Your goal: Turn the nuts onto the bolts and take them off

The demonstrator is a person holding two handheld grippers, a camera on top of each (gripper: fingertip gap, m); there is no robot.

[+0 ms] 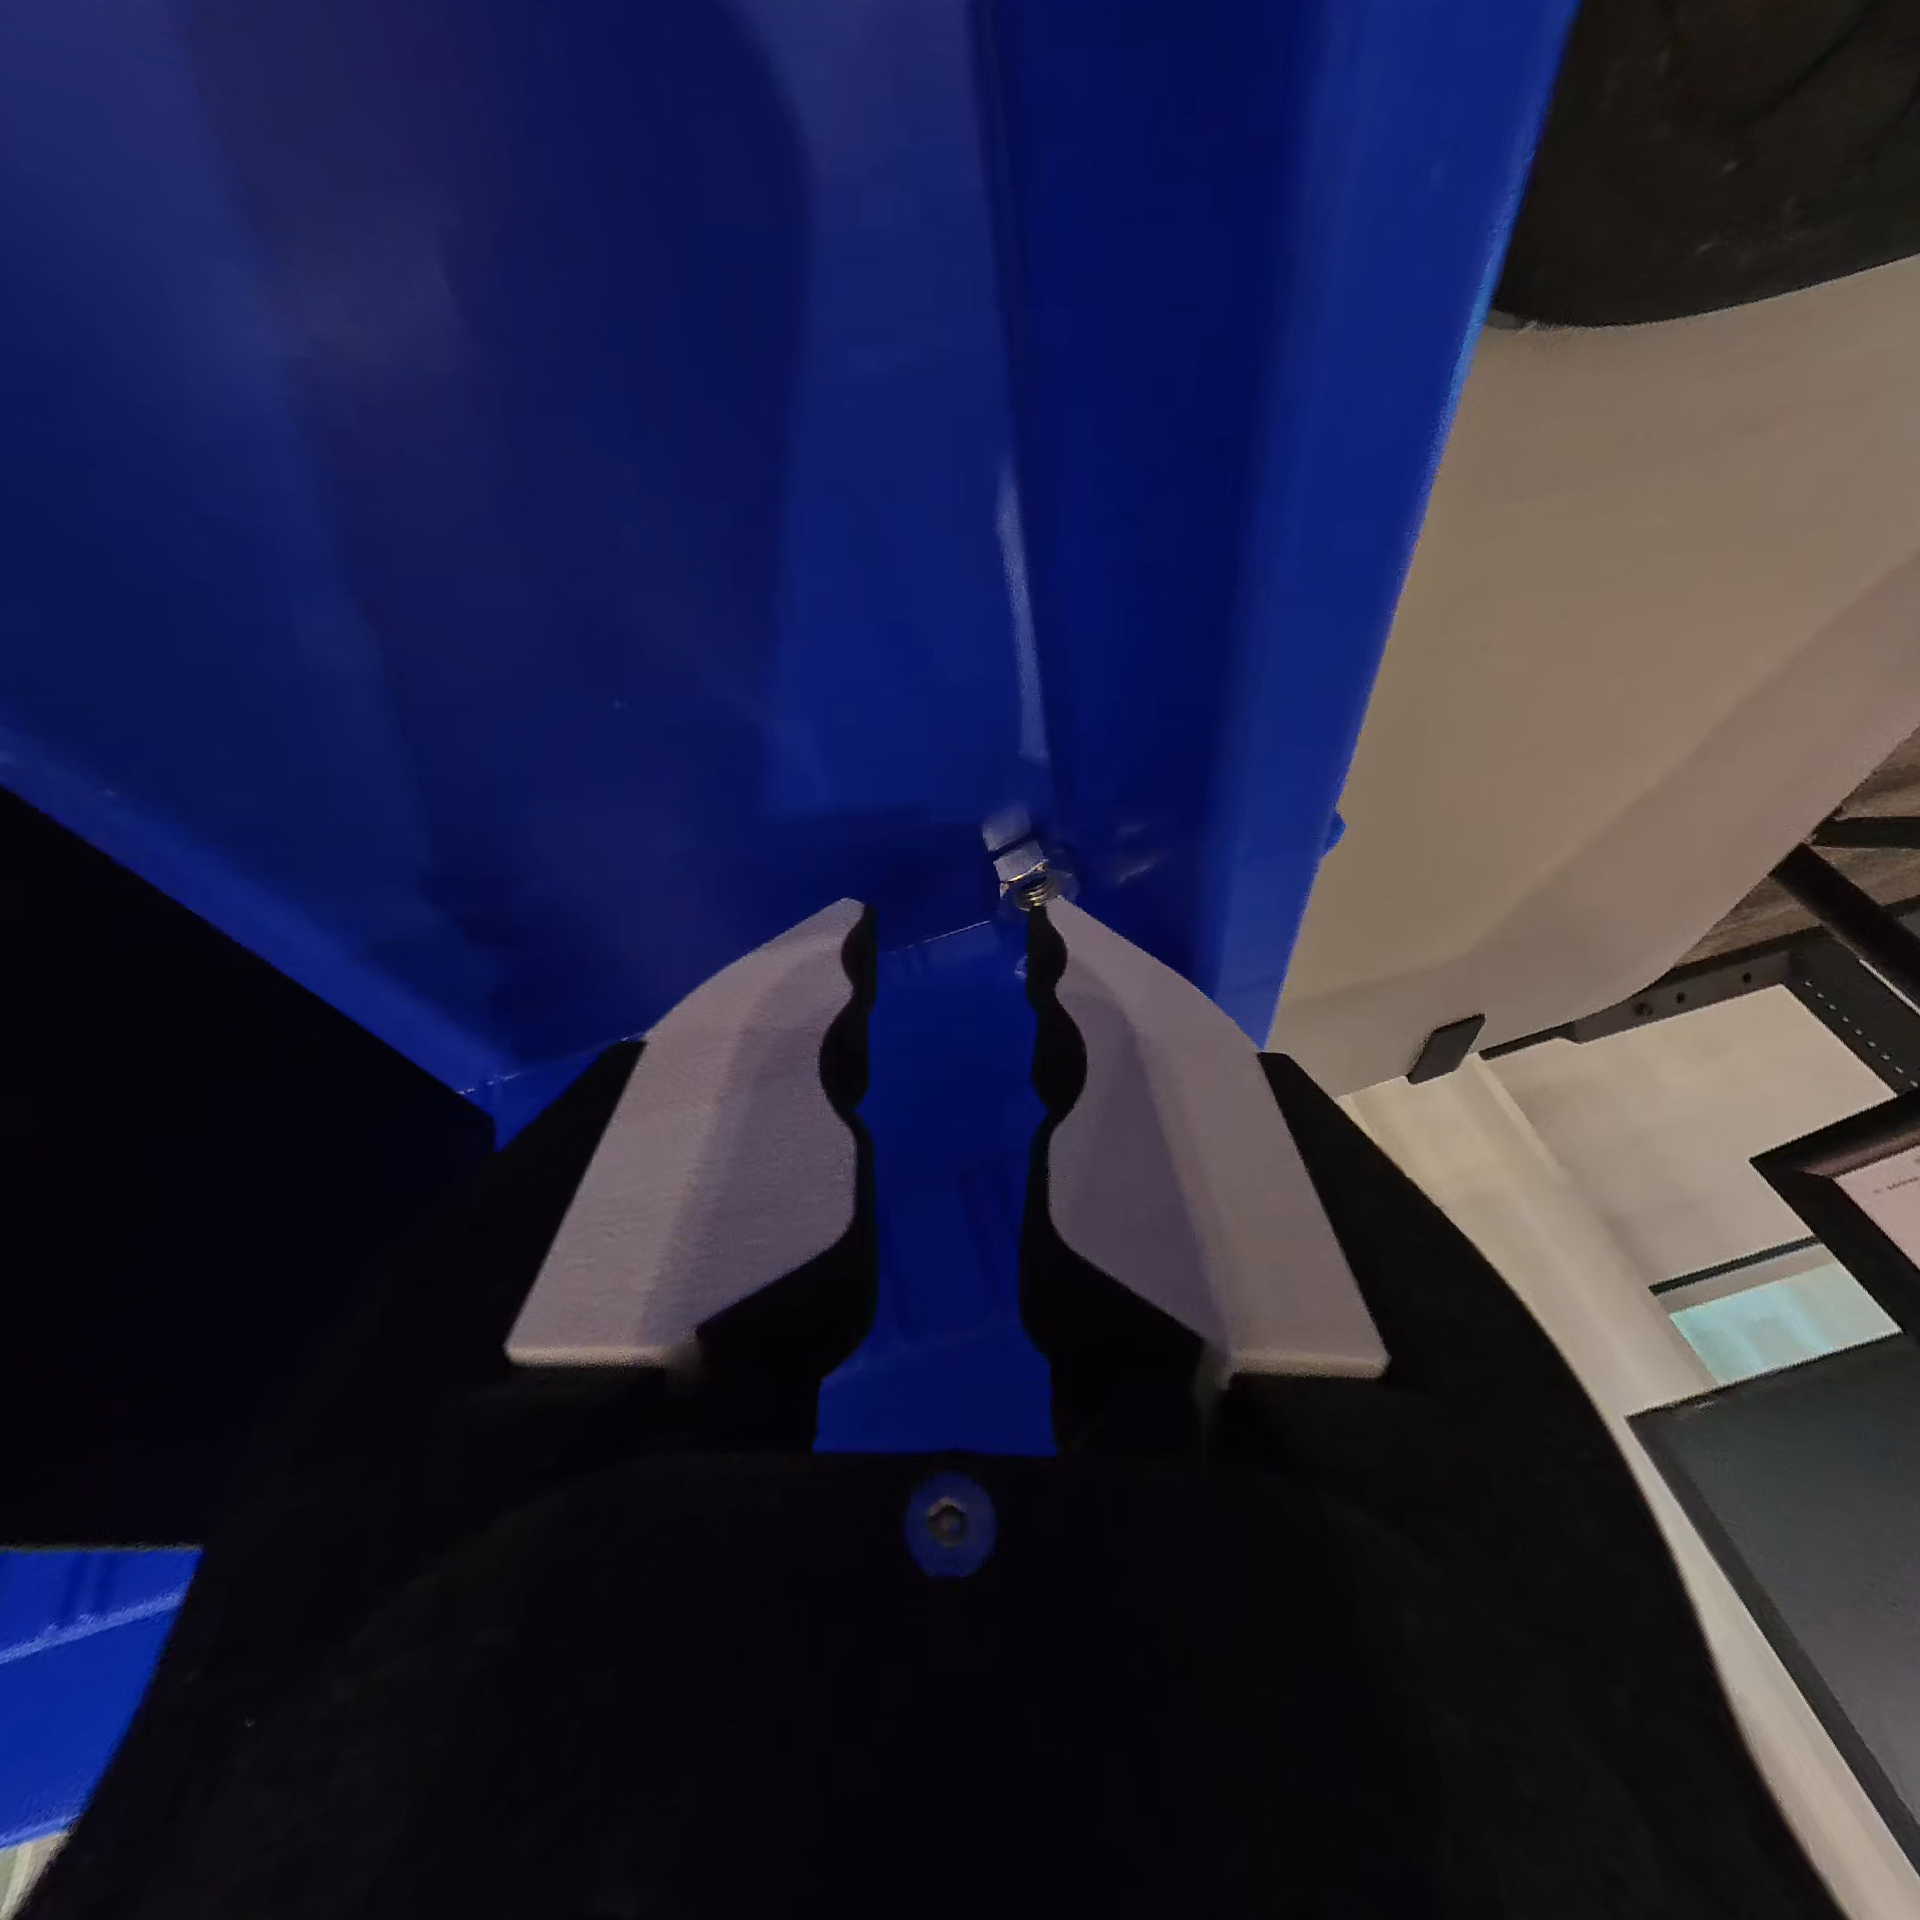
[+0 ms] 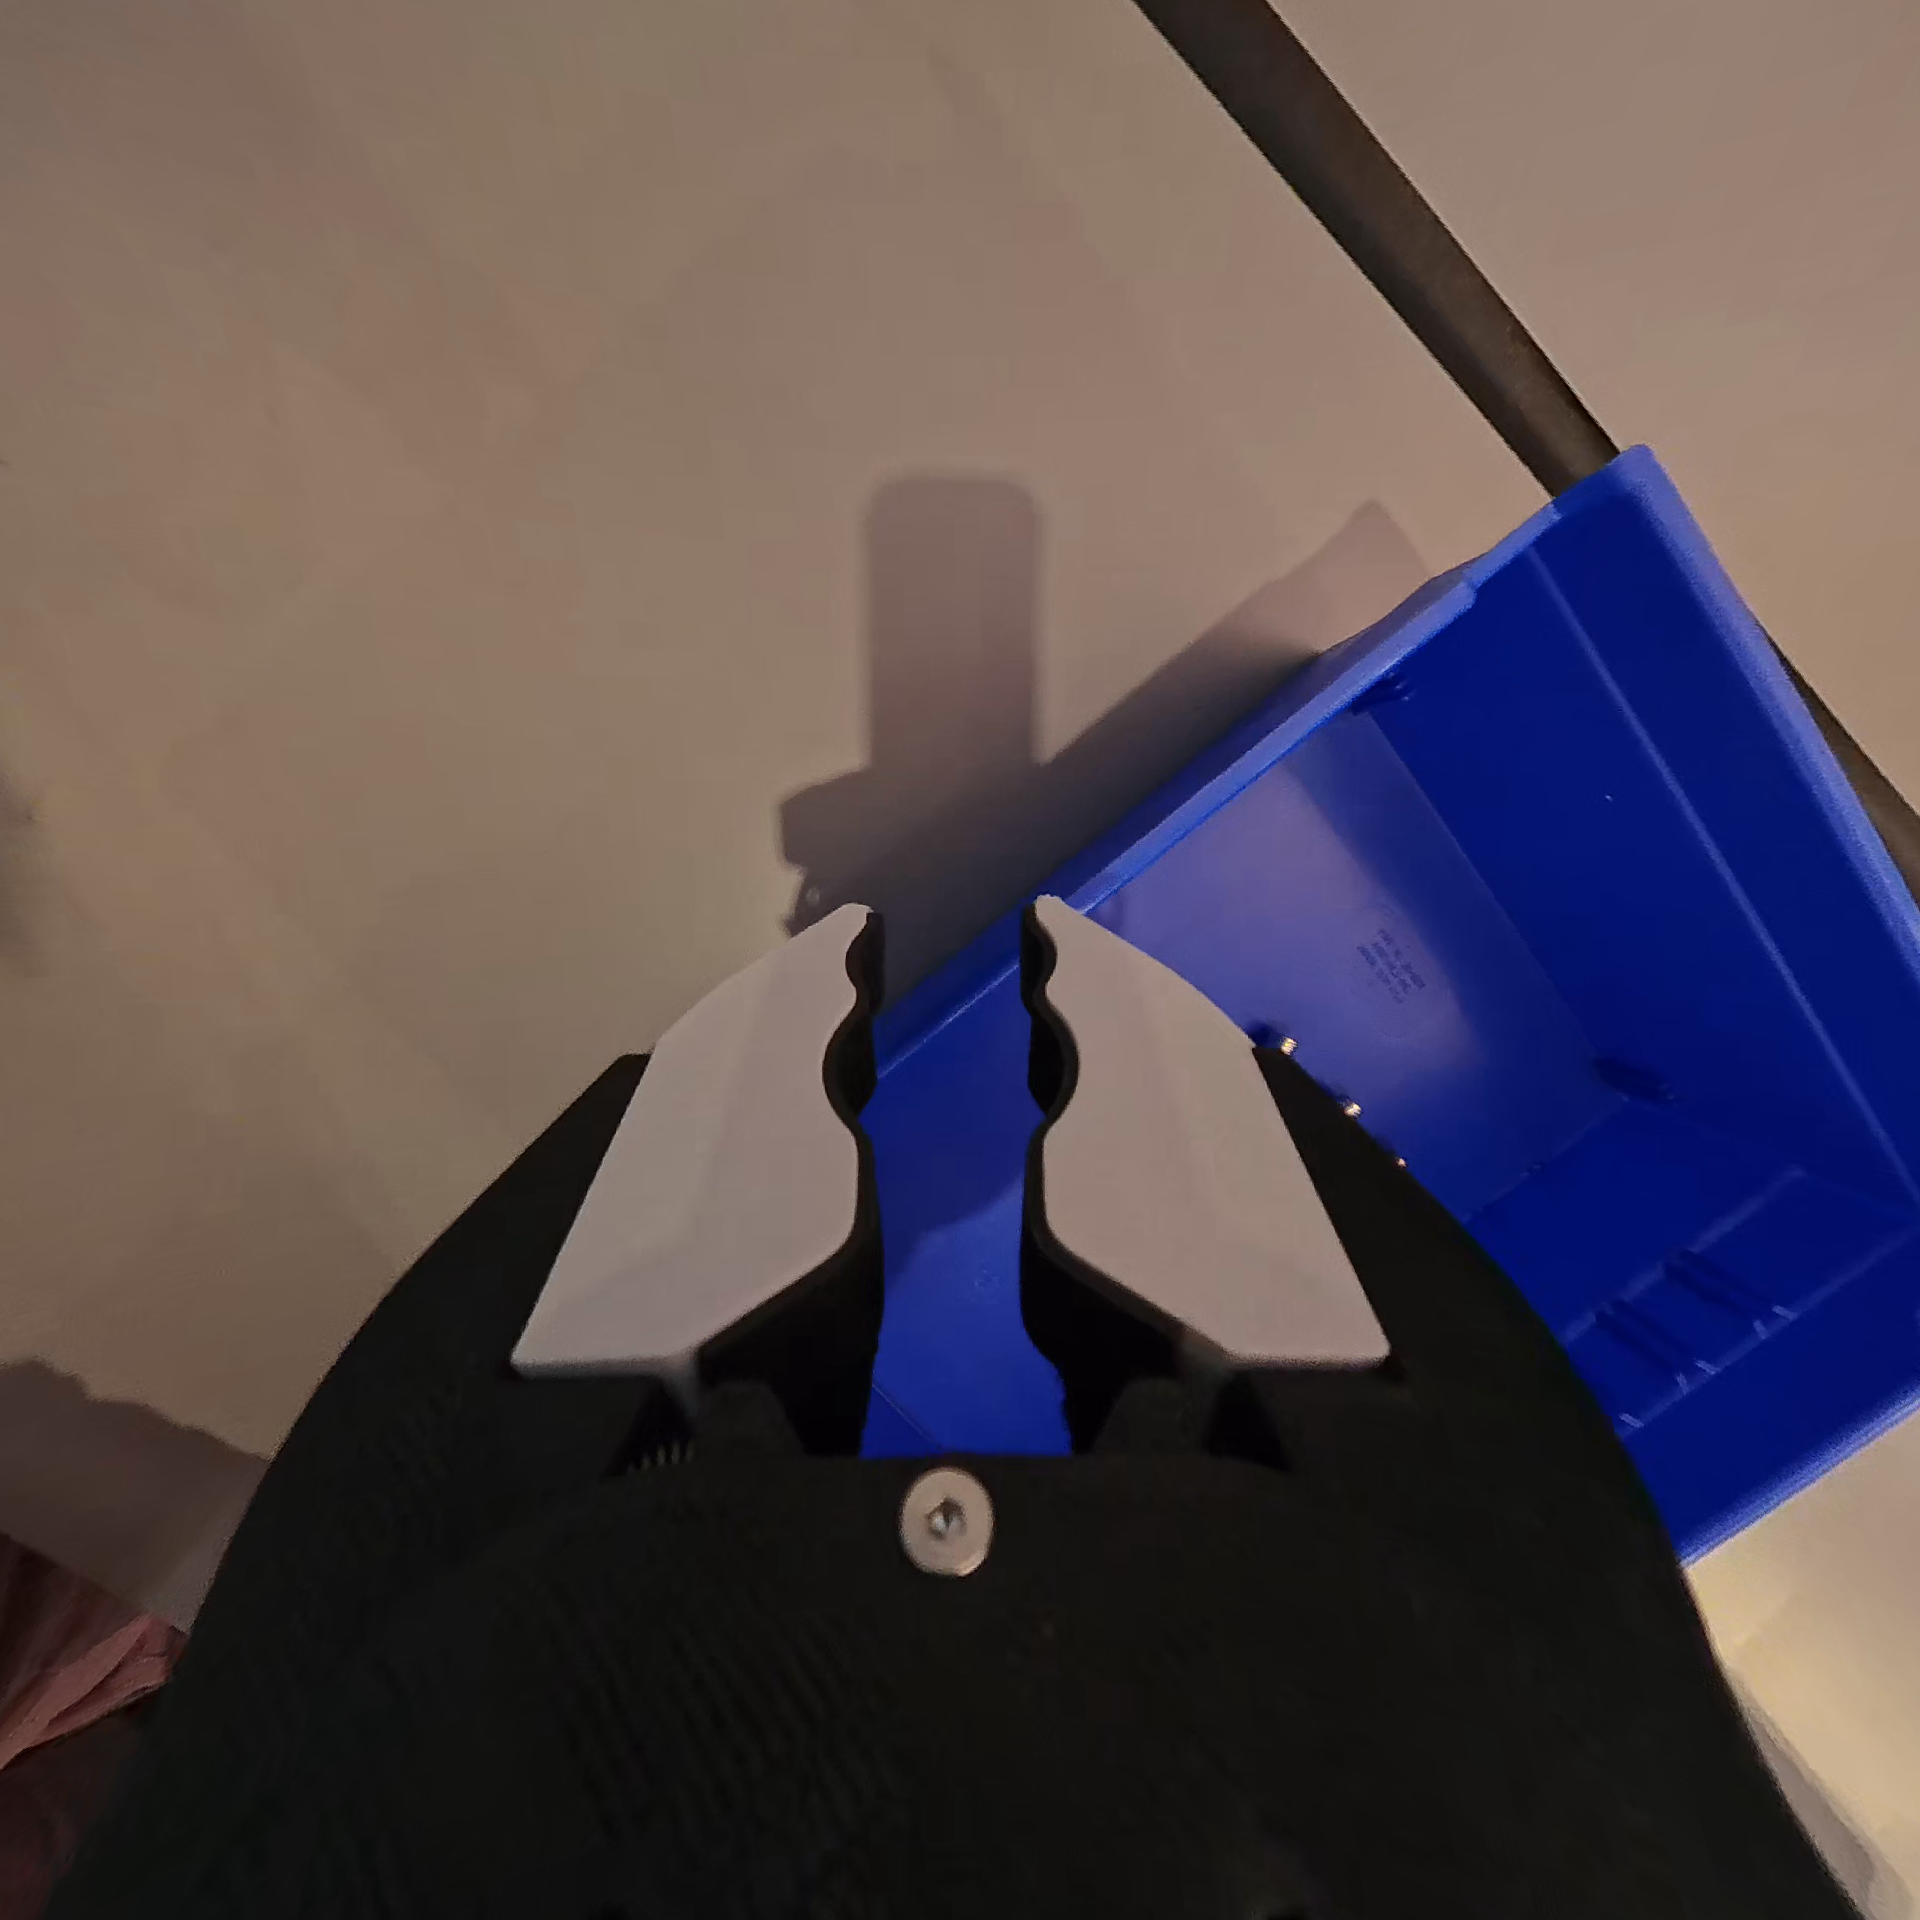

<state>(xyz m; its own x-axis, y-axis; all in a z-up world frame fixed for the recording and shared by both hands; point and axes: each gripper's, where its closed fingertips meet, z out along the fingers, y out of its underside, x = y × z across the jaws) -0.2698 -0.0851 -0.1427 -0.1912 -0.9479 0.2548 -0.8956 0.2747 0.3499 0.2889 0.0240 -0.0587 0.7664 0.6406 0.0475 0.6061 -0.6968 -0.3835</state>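
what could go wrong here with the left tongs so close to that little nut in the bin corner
1. The nut sits tight in a corner of the blue bin, off to the right of the open left tongs; closing now would likely miss it or catch a wall.
2. The view is blurred and dark, so aiming is uncertain.
3. The right tongs hang open, not steadying the bin, which may slide.

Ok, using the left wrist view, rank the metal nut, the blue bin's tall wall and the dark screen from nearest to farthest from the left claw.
1. Metal nut: right at the left claw, by its right fingertip, low in the bin.
2. Blue bin wall: rising straight ahead, beyond the nut.
3. Dark screen: off to the right, outside the bin and farthest.
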